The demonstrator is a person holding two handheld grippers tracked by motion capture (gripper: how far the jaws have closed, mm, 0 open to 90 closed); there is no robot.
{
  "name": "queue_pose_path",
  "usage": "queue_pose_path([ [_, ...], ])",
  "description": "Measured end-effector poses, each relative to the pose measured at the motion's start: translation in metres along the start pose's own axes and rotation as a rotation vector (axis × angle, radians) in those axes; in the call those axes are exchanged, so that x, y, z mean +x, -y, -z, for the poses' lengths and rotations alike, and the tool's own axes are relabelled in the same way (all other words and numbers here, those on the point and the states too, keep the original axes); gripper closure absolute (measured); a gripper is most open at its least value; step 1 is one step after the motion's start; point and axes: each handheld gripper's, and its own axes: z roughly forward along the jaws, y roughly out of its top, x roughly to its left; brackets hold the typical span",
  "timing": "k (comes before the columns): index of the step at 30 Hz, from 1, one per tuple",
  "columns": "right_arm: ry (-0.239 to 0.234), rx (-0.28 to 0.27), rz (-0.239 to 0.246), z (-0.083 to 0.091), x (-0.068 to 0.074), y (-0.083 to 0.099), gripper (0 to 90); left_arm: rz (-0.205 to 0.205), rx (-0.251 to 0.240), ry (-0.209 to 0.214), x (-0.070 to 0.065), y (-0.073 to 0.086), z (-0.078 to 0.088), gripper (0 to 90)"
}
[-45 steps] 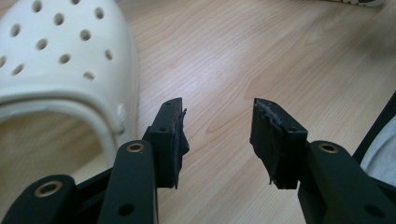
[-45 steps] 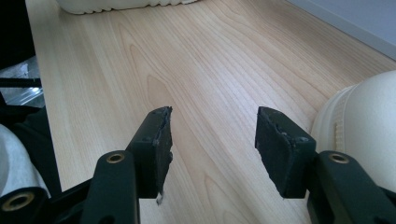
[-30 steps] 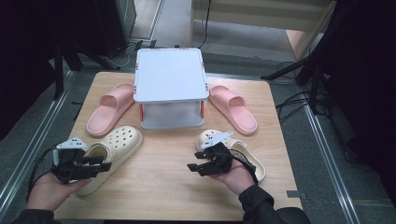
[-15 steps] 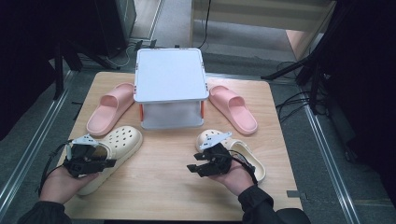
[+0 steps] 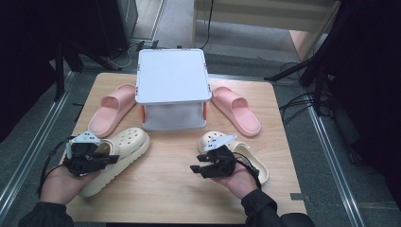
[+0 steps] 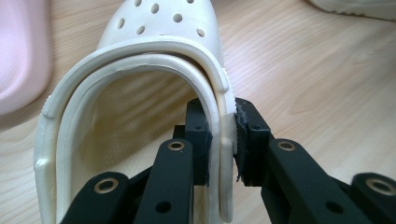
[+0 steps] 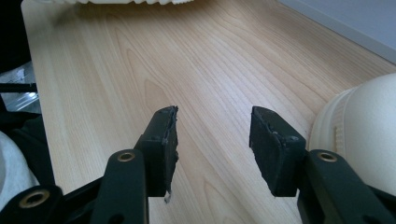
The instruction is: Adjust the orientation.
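Observation:
A cream clog [image 5: 124, 146] lies at the table's front left, toe towards the back. My left gripper [image 5: 111, 159] is at its heel end. In the left gripper view its jaws have just been closing, and the pads now pinch the clog's [image 6: 159, 28] rim on the right side, one pad inside and one outside, at my left gripper [image 6: 223, 119]. The second cream clog [image 5: 248, 156] lies at the front right, partly under my right hand. My right gripper [image 5: 196, 166] points left beside it. Its jaws have just been closing a little, and my right gripper [image 7: 214, 126] has only bare wood between them. That clog's toe [image 7: 359, 121] sits to their right.
A white box-like stand [image 5: 172, 75] occupies the back middle of the wooden table [image 5: 179, 198]. One pink slipper [image 5: 112, 108] lies to its left and another pink slipper [image 5: 236, 109] to its right. Dark floor, cables and metal rails surround the table.
My left gripper has moved right and forward onto the left clog's heel end and closed on its rim. My right hand has stayed put, its jaws slightly narrower.

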Motion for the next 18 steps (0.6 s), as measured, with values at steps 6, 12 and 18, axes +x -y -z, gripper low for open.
queue_pose_path([
  [6, 0.008, -0.013, 0.004, 0.001, 0.001, 0.002, 52.2, -0.043, 0.009, 0.049, -0.023, -0.016, -0.016, 77.5],
  [12, 0.016, -0.027, -0.01, 0.002, 0.004, 0.004, 51.1, -0.089, 0.018, 0.047, -0.04, -0.026, -0.031, 77.5],
  [18, 0.029, -0.058, -0.008, 0.004, 0.011, 0.005, 52.5, -0.12, 0.029, 0.073, -0.058, -0.035, -0.047, 77.3],
])
